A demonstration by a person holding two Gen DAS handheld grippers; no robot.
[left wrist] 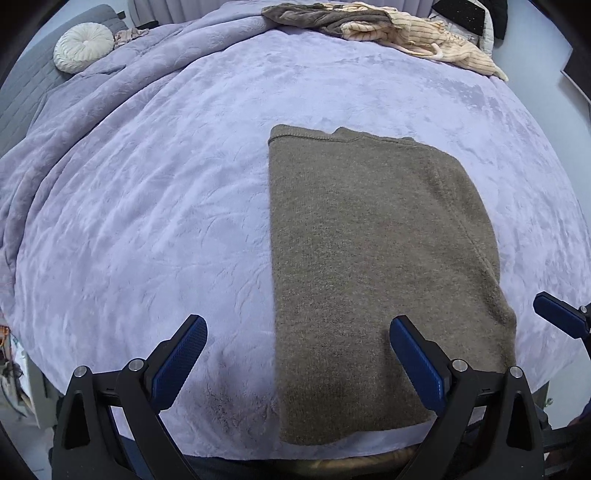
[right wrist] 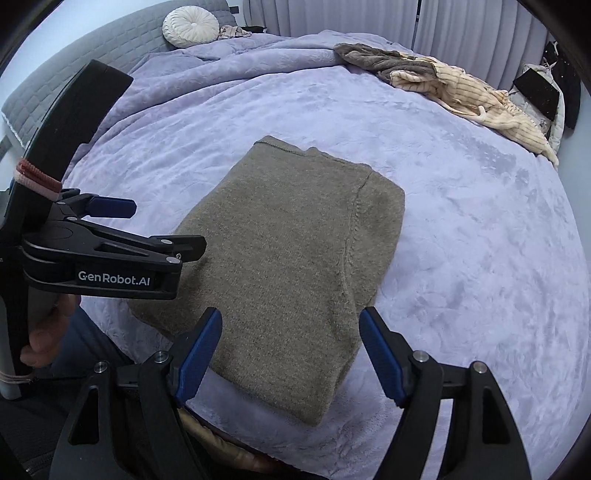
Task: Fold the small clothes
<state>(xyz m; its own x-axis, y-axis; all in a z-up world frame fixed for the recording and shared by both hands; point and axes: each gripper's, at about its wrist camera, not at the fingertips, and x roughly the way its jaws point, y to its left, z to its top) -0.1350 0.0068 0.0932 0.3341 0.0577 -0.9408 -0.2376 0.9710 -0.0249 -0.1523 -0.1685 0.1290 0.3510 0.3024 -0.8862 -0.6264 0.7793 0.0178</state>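
An olive-brown knit garment [left wrist: 369, 266] lies folded into a long rectangle on the lilac blanket [left wrist: 147, 221]; it also shows in the right wrist view [right wrist: 288, 258]. My left gripper [left wrist: 297, 325] is open and empty, hovering over the garment's near left edge. It shows from the side in the right wrist view [right wrist: 162, 225]. My right gripper [right wrist: 290, 321] is open and empty, just above the garment's near right corner. One of its fingers [left wrist: 557, 310] shows at the right edge of the left wrist view.
A pile of unfolded clothes, grey-brown and cream striped [left wrist: 388, 26], lies at the bed's far edge, also in the right wrist view [right wrist: 461, 88]. A round white cushion [left wrist: 83, 46] rests at the far left. Curtains [right wrist: 461, 22] hang behind the bed.
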